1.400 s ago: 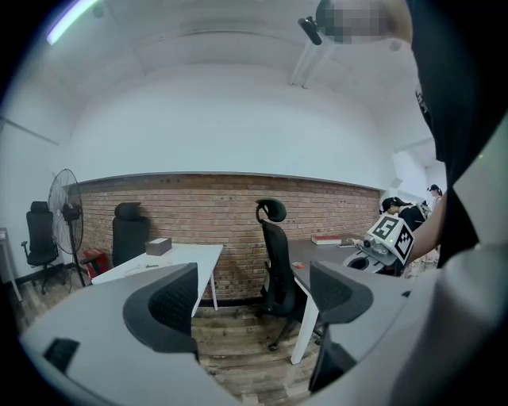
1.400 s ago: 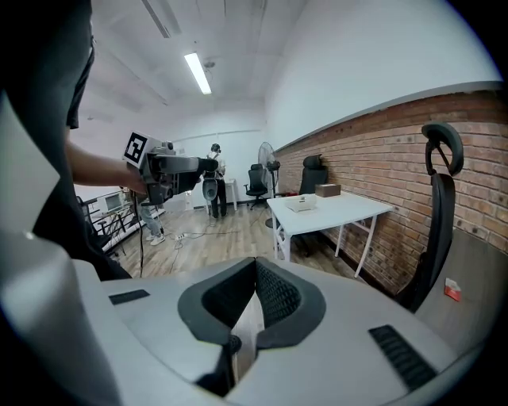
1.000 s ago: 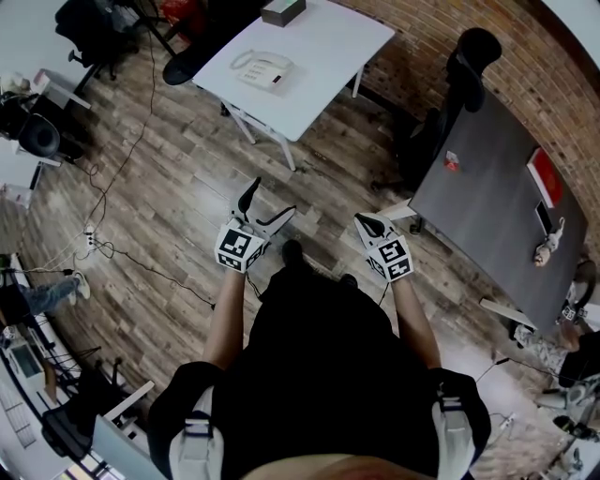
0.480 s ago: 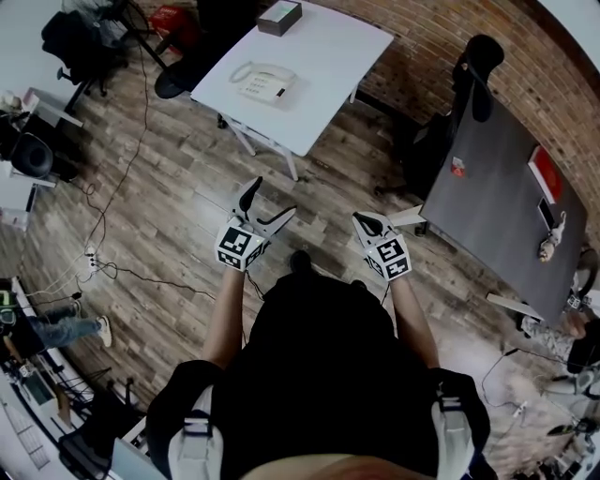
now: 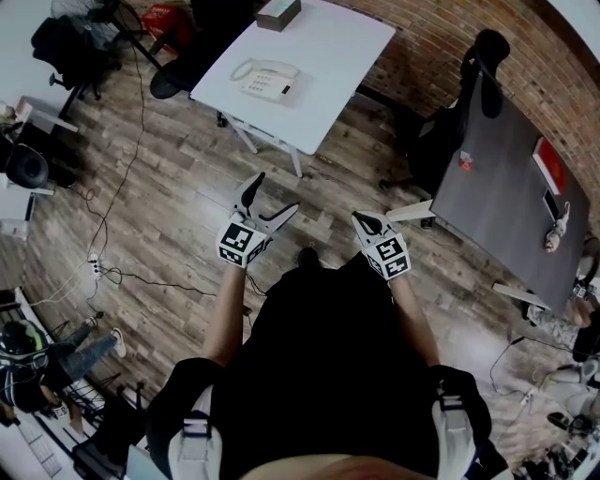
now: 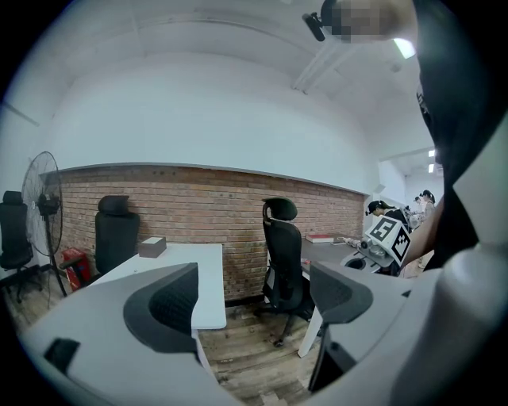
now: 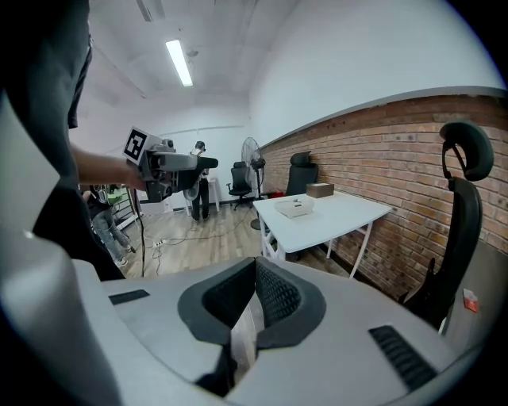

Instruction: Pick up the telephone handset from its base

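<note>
Black top [image 5: 319,375], white left tongs [image 5: 273,196], white right tongs [image 5: 362,218].

I'm in an office: a white desk [image 5: 328,56] with a phone [image 5: 265,79] at 12 o'clock, a grey desk [image 5: 497,187] at 2 o'clock, swivel chairs [image 5: 478,70], a brick wall [image 5: 441,37], and cables [image 5: 141,281] trailing over the plank floor [image 5: 178,197] at 10 o'clock.

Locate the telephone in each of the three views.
Head view: telephone near the top, left of centre, on the white table.
Left gripper view: not visible, though the table shows.
Right gripper view: just right of centre, on that table.
Shared landmark: the small box on the table, seen in all three.
</note>
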